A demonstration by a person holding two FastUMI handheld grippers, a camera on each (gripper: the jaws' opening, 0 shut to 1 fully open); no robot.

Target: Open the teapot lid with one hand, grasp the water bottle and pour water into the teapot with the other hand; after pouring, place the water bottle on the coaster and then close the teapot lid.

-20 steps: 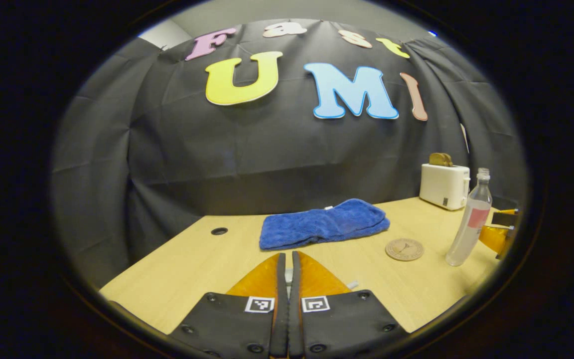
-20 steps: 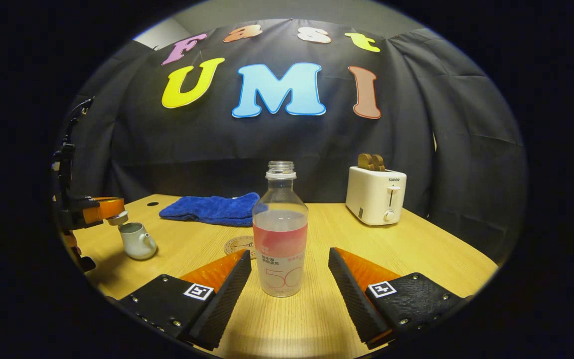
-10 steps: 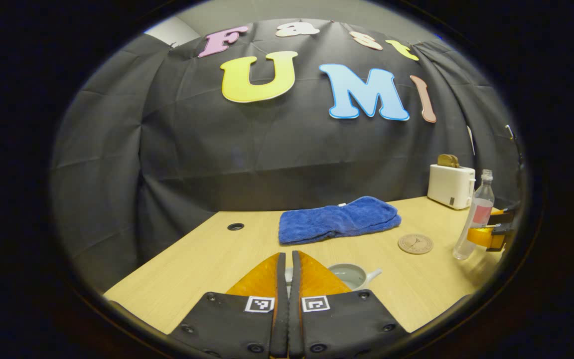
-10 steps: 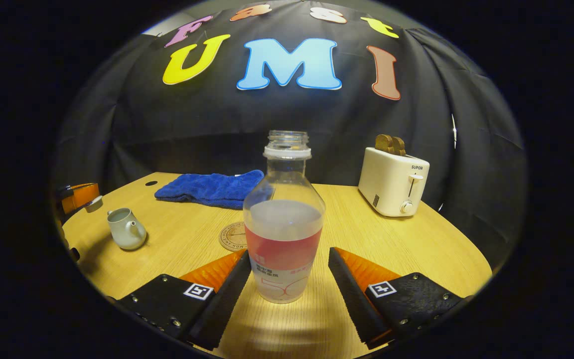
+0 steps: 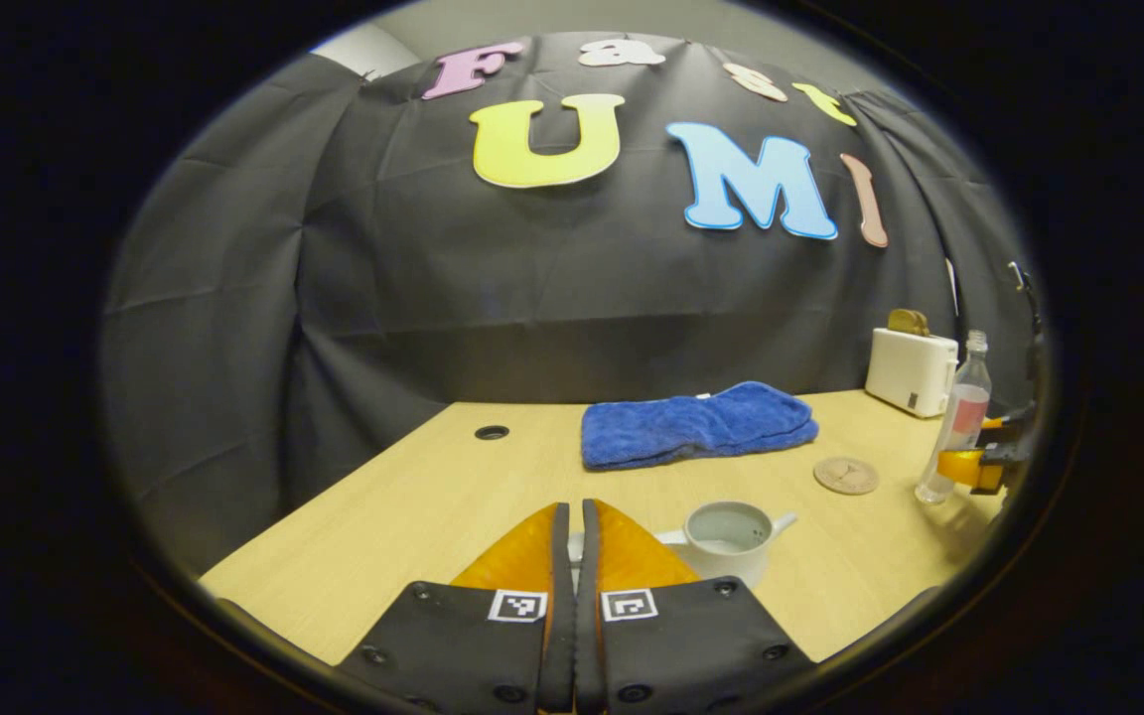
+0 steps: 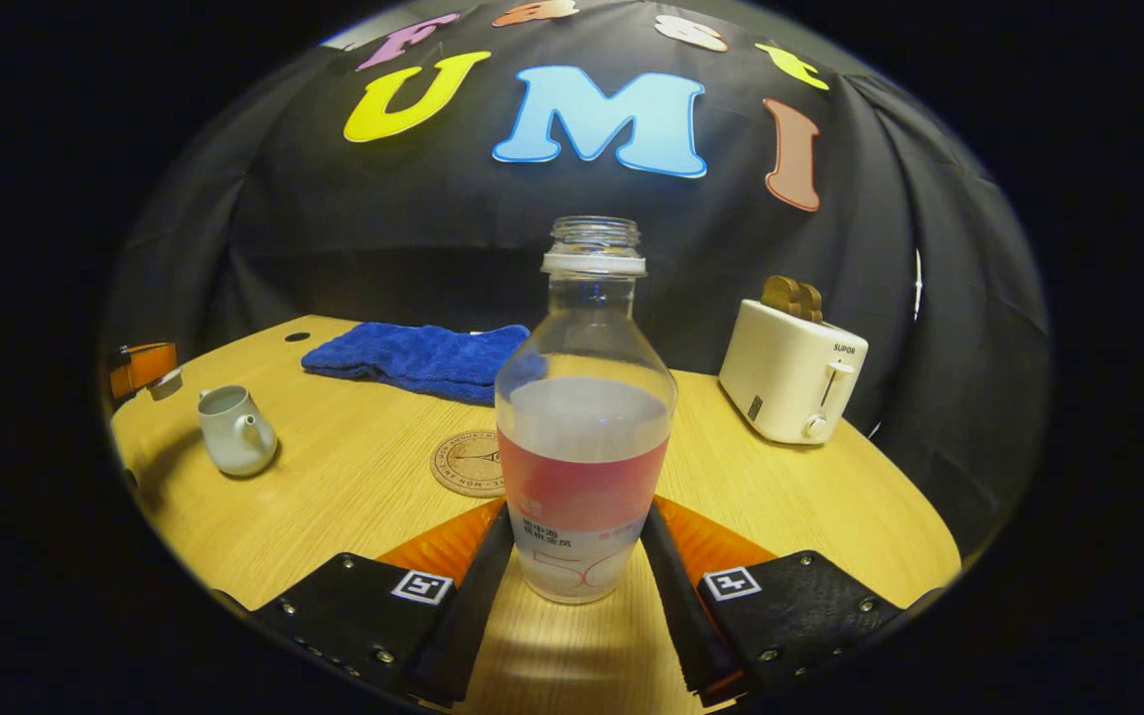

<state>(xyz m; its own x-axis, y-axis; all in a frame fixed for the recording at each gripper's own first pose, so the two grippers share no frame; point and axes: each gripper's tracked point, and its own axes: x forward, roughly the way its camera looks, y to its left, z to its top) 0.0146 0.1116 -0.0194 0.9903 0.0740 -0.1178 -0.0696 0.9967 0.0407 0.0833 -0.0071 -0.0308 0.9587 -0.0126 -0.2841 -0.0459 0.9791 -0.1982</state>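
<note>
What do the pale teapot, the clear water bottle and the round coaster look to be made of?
Pale teapot: probably glazed ceramic, given its smooth, opaque, softly shiny body. Clear water bottle: likely thin plastic, see-through, with a printed band and threaded neck. Round coaster: seemingly wood or cork, matte tan with a dark engraved pattern.

Dim booth, warm overhead light; table (image 6: 790,497) brightest, soft shadow beside teapot (image 6: 230,429); sharp focus; fisheye bends table edges.
</note>
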